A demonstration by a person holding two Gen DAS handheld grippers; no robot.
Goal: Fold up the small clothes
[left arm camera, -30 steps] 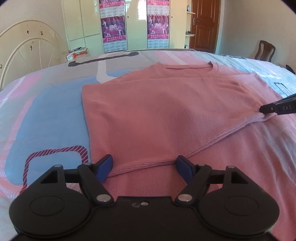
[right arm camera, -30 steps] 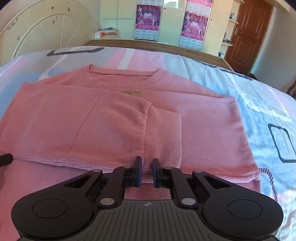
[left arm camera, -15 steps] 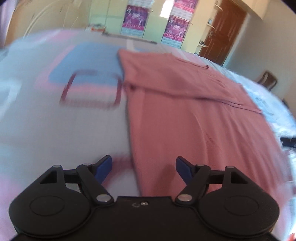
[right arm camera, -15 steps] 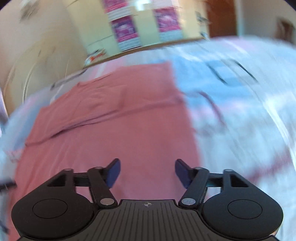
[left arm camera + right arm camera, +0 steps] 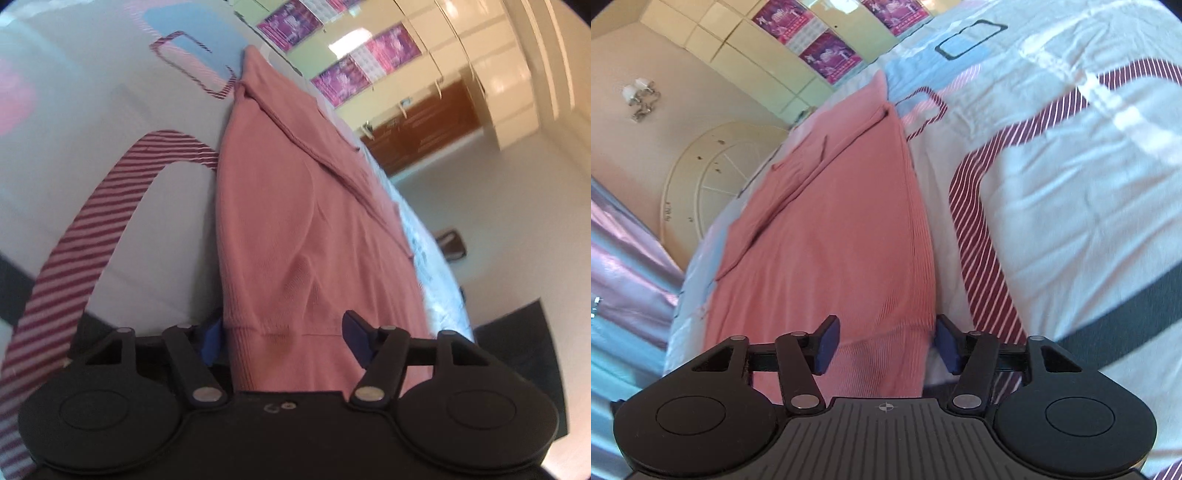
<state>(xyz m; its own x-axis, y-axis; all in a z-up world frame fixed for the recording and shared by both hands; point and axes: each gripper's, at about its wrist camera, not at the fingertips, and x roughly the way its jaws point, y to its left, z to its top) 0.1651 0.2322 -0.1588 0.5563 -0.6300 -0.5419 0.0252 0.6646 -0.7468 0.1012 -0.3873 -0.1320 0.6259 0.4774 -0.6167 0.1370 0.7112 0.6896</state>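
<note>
A pink knit sweater (image 5: 295, 229) lies flat on the bed with its sleeves folded in across the chest. My left gripper (image 5: 282, 341) is open, rolled on its side, and its blue pads straddle the bottom left corner of the ribbed hem. The sweater also shows in the right wrist view (image 5: 831, 240). My right gripper (image 5: 884, 345) is open, tilted the other way, with its pads either side of the bottom right corner of the hem. Neither gripper holds the cloth.
The bedsheet (image 5: 1052, 184) is white with pink, blue and striped maroon shapes. A cream headboard (image 5: 713, 173) stands at the far end. Cupboards with purple posters (image 5: 369, 62) and bare floor (image 5: 517, 221) lie beyond the bed.
Both grippers pulled back from the folded sleeves to the bottom hem and rolled sideways. The right gripper went from shut to open. The left stayed open.
</note>
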